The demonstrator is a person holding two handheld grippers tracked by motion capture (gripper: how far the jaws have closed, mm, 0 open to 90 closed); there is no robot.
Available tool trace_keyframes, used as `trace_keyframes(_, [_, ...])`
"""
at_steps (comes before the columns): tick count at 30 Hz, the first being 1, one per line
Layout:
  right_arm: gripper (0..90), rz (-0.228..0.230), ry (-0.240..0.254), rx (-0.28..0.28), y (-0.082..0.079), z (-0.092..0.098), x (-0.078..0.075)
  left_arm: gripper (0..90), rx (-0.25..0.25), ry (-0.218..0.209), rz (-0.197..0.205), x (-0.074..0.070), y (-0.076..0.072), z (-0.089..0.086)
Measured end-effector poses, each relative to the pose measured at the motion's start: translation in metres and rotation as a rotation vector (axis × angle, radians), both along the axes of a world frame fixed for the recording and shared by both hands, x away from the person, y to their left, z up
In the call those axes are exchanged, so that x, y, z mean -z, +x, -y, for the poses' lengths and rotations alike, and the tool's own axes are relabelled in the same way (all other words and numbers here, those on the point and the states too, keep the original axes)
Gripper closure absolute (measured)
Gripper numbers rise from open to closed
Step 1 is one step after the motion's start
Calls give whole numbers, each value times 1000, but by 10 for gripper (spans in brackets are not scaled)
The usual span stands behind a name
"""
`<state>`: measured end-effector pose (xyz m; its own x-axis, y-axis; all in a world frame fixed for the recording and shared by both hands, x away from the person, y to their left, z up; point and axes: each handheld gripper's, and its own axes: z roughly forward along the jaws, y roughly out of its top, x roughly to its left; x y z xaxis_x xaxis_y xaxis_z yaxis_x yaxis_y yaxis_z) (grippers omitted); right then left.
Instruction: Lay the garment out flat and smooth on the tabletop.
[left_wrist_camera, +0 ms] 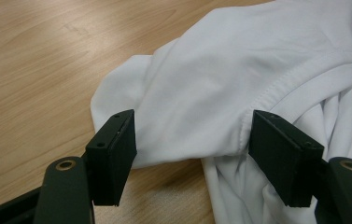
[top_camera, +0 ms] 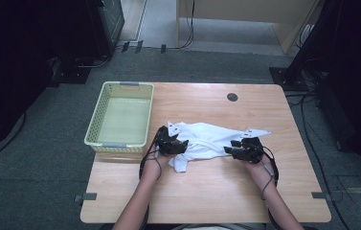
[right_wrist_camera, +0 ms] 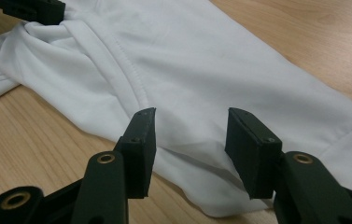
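A crumpled white garment (top_camera: 207, 136) lies in the middle of the wooden table (top_camera: 207, 191). My left gripper (top_camera: 180, 146) is at the garment's left end, jaws pointing right. In the left gripper view the left gripper (left_wrist_camera: 192, 126) stands open, and a seamed fold of the garment (left_wrist_camera: 239, 70) lies between the jaws without being pinched. My right gripper (top_camera: 231, 149) is at the garment's right part, pointing left. In the right gripper view the right gripper (right_wrist_camera: 192, 116) is open just above the edge of the garment (right_wrist_camera: 201, 60), its pads clear of the cloth.
A pale yellow plastic basket (top_camera: 94, 120) stands at the table's left edge, with nothing in it. A dark round cable hole (top_camera: 232, 97) sits near the far edge. Bare wood stretches in front of the garment and to its right.
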<state>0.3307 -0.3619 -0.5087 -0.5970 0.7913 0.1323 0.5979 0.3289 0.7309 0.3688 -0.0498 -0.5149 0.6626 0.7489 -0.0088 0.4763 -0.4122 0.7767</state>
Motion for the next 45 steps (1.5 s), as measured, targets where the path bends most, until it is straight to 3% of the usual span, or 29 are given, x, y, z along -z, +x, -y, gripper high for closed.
trace_keyframes(3, [543, -4, -7, -2, 2, -3, 4, 351, -3, -9, -7, 2, 1, 0])
trace_keyframes(5, [549, -11, -3, -1, 4, -3, 7, 443, -2, -15, -13, 2, 0, 0])
trace_keyframes(9, [557, -3, -1, -16, 3, -8, 8, 521, 1, -13, -24, 3, 1, 2])
trace_keyframes(12, [564, -3, -5, -25, 4, -12, 8, 571, -31, -23, -47, 3, 1, 4])
trace_keyframes(16, [575, -2, -8, -29, 4, -15, 7, 664, -36, -22, -38, 3, -1, 4])
trace_keyframes(18, [583, -1, -8, -31, 4, -17, 7, 707, -55, -40, -54, 3, -1, 4])
trace_keyframes(20, [593, 3, -9, -33, 4, -18, 8, 723, -82, -78, -100, 3, 1, 3])
trace_keyframes(21, [593, 2, -11, -34, 3, -19, 8, 726, -82, -78, -100, 3, 1, 3])
trace_keyframes(22, [594, 5, -9, -34, 4, -19, 8, 741, -105, -112, -141, 2, 3, 1])
trace_keyframes(26, [604, 2, 1, -37, 3, -21, 9, 837, -87, -75, -103, 0, 1, 1])
trace_keyframes(30, [605, 5, 5, -41, 3, -24, 8, 866, -77, -63, -90, -1, 0, 1])
trace_keyframes(45, [623, 14, -3, -35, 5, -29, 11, 874, -58, -78, -55, -12, -2, 3])
